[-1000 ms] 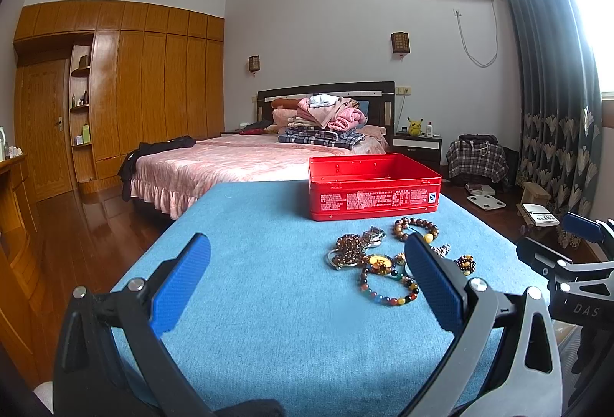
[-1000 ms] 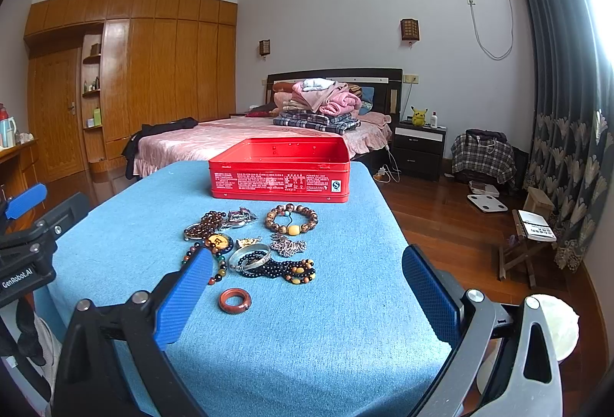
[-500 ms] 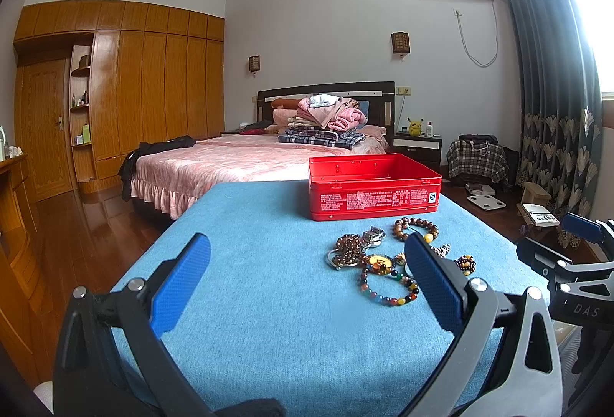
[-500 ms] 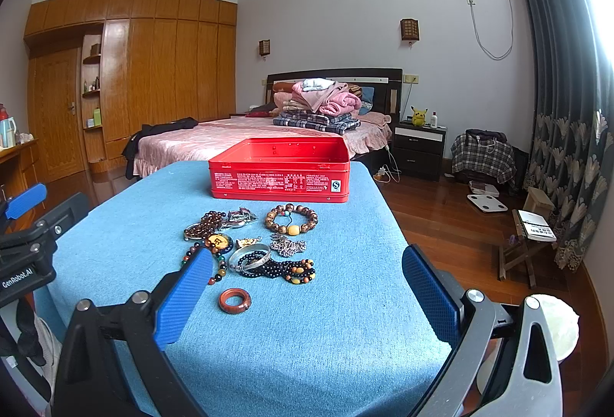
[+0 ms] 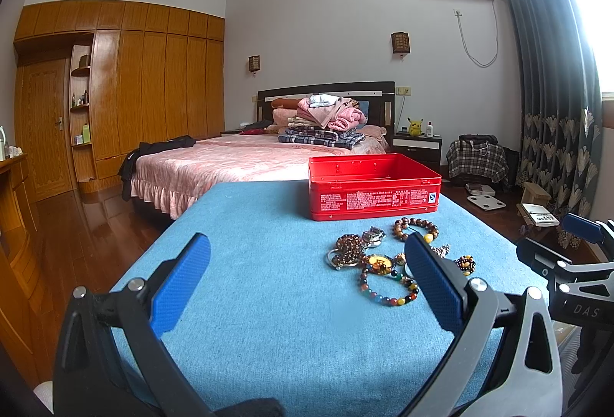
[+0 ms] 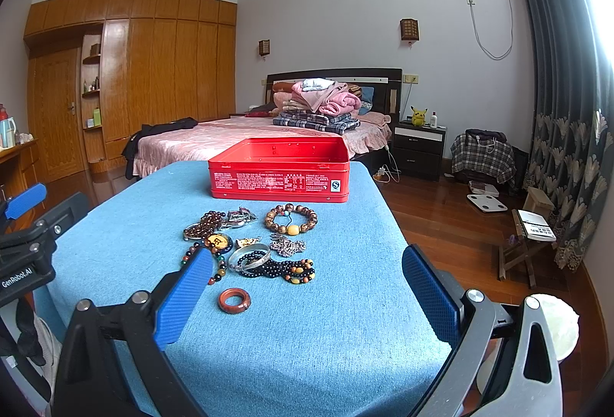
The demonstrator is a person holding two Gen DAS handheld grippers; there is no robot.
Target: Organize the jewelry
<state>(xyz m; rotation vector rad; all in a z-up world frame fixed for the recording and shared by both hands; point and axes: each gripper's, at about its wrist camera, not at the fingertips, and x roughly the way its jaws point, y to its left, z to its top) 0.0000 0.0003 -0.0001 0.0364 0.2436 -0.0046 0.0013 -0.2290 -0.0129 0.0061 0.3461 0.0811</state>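
Observation:
An open red tin box point(image 6: 279, 177) point(image 5: 373, 186) stands at the far end of the blue-covered table point(image 6: 307, 332). In front of it lies a heap of jewelry: a brown bead bracelet with a yellow bead point(image 6: 291, 220), a black bead strand point(image 6: 282, 269), a silver bangle point(image 6: 249, 255), a multicoloured bead bracelet point(image 5: 387, 288) and a red-brown ring point(image 6: 234, 300). My right gripper point(image 6: 307, 296) is open near the table's front, the ring just ahead between its fingers. My left gripper point(image 5: 307, 282) is open too, left of the heap, holding nothing.
Behind the table is a bed point(image 5: 245, 159) with a pile of folded clothes point(image 5: 326, 121). Wooden wardrobes point(image 5: 153, 90) line the left wall. To the right are a nightstand point(image 6: 420, 144), a scale on the wooden floor point(image 6: 486, 202) and a small stool point(image 6: 531, 236) by the curtain.

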